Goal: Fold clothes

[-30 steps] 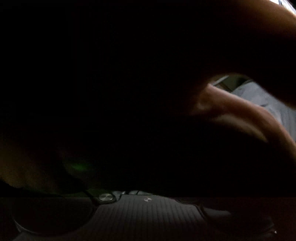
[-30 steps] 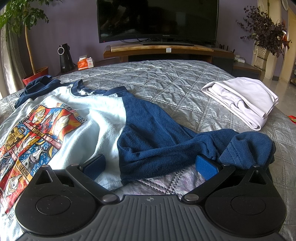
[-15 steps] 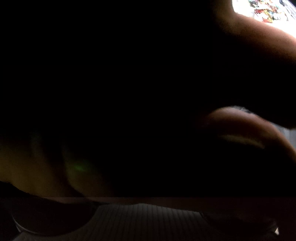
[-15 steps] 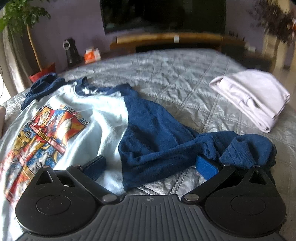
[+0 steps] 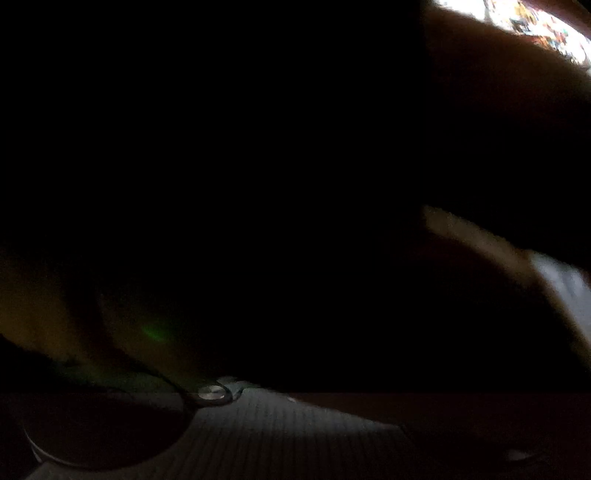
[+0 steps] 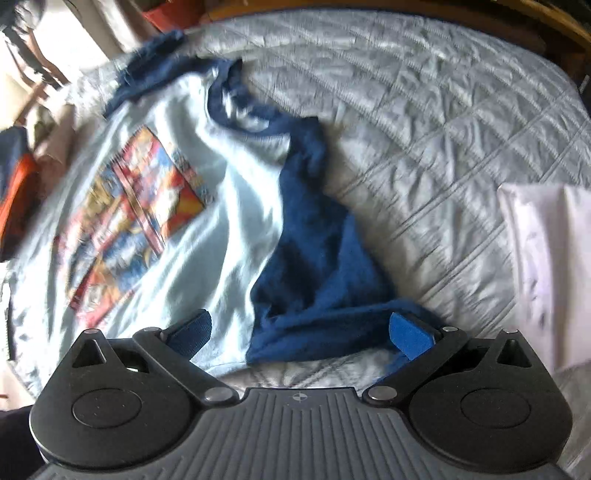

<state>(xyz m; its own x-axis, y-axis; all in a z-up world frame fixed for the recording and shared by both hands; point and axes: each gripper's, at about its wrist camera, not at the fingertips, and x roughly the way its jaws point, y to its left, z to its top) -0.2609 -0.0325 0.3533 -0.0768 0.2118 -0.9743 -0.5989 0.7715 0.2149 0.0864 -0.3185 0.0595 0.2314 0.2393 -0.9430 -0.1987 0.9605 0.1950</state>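
Observation:
A white T-shirt (image 6: 221,206) with a colourful print and dark blue sleeves lies spread on a silver quilted bed (image 6: 424,110). Its near blue sleeve (image 6: 321,266) runs down between the blue pads (image 6: 410,339) of my right gripper (image 6: 299,336), which is open wide just above the cloth. The left wrist view is almost wholly dark, with something close covering the lens. Only the left gripper's ribbed base (image 5: 277,435) and a bright sliver of the shirt's print (image 5: 535,22) show there. The left fingers are hidden.
A folded white garment (image 6: 546,258) rests on the bed at the right. An orange and blue item (image 6: 14,184) sits off the bed's left edge. Bare quilt stretches beyond the shirt toward the far side.
The right wrist view has risen and tipped down: the TV and plants have left the frame, and the shirt is seen from above. The sleeve stays between the open fingers. The left view stays dark.

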